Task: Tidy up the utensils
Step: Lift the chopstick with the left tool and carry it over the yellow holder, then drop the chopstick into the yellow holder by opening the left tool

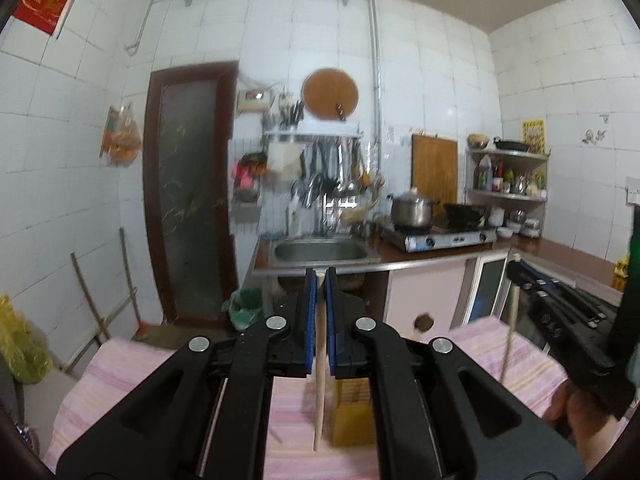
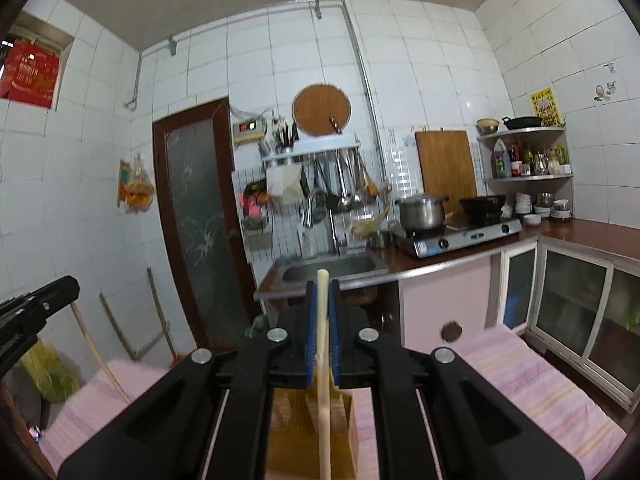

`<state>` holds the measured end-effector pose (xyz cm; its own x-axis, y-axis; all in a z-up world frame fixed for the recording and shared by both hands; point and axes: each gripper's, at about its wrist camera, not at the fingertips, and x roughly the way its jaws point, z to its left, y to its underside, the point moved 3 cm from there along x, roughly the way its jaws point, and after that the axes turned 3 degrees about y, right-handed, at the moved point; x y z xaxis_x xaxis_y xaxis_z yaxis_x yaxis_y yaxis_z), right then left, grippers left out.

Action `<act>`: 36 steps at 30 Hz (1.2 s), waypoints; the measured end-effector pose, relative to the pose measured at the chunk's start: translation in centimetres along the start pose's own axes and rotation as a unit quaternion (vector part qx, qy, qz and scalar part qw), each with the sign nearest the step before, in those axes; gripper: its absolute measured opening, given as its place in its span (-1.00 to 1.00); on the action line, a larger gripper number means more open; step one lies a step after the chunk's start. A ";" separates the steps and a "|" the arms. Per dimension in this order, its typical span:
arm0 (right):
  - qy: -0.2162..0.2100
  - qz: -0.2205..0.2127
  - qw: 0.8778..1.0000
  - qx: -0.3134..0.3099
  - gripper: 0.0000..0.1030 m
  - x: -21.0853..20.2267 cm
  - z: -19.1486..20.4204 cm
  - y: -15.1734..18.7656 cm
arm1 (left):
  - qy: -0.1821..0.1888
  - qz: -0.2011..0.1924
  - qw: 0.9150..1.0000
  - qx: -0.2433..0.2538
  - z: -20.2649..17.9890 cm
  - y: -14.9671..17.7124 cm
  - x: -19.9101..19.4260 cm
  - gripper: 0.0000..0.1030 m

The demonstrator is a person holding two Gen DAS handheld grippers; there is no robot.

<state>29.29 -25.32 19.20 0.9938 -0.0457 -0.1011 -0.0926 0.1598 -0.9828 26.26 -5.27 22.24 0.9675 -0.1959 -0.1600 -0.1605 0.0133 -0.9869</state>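
Currently we have the left gripper (image 1: 320,280) clamped on a chopstick (image 1: 319,380). Right gripper (image 2: 323,292) pinches a second chopstick (image 2: 323,392), wooden holder (image 2: 340,432) just below both.

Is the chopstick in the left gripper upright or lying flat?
Roughly upright: the chopstick hangs nearly vertical, pinched near its top by the left gripper.

In the lower centre of the left wrist view, the black gripper frame hides most of the yellow wooden slotted box (image 1: 352,416). The utensils hanging on the metal wall rack (image 1: 332,168) at centre are blurred. At the lower right edge, a hand (image 1: 580,420) is cut off.
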 end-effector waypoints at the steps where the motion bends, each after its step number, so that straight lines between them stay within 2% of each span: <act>1: 0.000 -0.004 1.000 -0.001 -0.88 0.5 0.0 -0.4 | 0.007 -0.003 1.000 -0.002 -0.4 -0.7 0.8 -0.94; 6: 0.007 -0.030 1.000 0.002 -0.88 4.2 -0.2 -2.0 | 0.025 -0.020 0.999 -0.011 -1.6 -2.2 4.2 -0.94; 10: 0.007 -0.036 0.999 0.029 -0.88 7.3 -1.0 -1.9 | 0.031 -0.025 0.999 -0.003 -2.8 -1.6 7.3 -0.94; 16: 0.002 -0.040 0.999 0.015 -0.88 10.5 -0.8 1.1 | 0.035 0.006 0.999 -0.012 -2.6 3.4 13.7 -0.94; 20: 0.004 -0.011 1.000 0.000 -0.88 12.1 -1.0 4.8 | 0.027 0.039 0.999 -0.005 -2.2 7.3 16.8 -0.94; 22: -0.001 0.007 1.000 -0.007 -0.88 12.3 -1.0 5.8 | 0.020 0.045 0.999 0.002 -2.1 8.1 17.1 -0.94; 25: 0.000 0.024 0.999 -0.031 -0.86 11.7 -0.7 5.9 | 0.019 0.046 0.999 0.000 -1.4 7.4 16.1 -0.88; 26: 0.006 0.031 0.999 -0.042 -0.86 11.2 -0.6 5.5 | 0.023 0.046 0.999 -0.003 -1.1 6.9 15.5 -0.67; 27: 0.009 0.034 0.998 -0.047 -0.72 10.6 -0.8 5.0 | 0.020 0.042 0.999 -0.006 -0.8 6.0 14.4 -0.28; 28: 0.013 0.037 0.998 -0.049 -0.50 10.2 -0.9 4.6 | 0.010 0.030 0.999 -0.008 -0.3 5.0 13.0 -0.05; 29: 0.021 0.042 0.998 -0.047 0.13 9.3 -1.4 3.8 | 0.000 0.018 1.000 -0.010 0.1 4.3 11.8 0.40; 30: 0.025 0.039 0.998 -0.044 0.35 8.6 -1.7 3.3 | -0.014 -0.001 1.000 -0.011 0.7 3.3 9.9 0.69; 31: 0.031 0.033 0.998 -0.045 0.35 7.3 -2.1 2.5 | -0.024 -0.015 1.000 -0.011 1.3 2.4 8.2 0.76; 34: 0.051 0.037 0.997 -0.052 0.38 4.7 -2.8 1.0 | -0.047 -0.024 0.999 -0.002 2.2 0.7 4.1 0.91; 36: 0.057 0.036 0.996 -0.053 0.59 2.7 -3.2 0.5 | -0.060 -0.023 0.998 0.004 2.7 0.1 1.9 0.91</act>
<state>31.77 -28.49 17.93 0.9716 -0.1495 -0.1832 -0.1756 0.0626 -0.9825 28.62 -3.04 21.75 0.9902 -0.0777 -0.1159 -0.1152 0.0143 -0.9932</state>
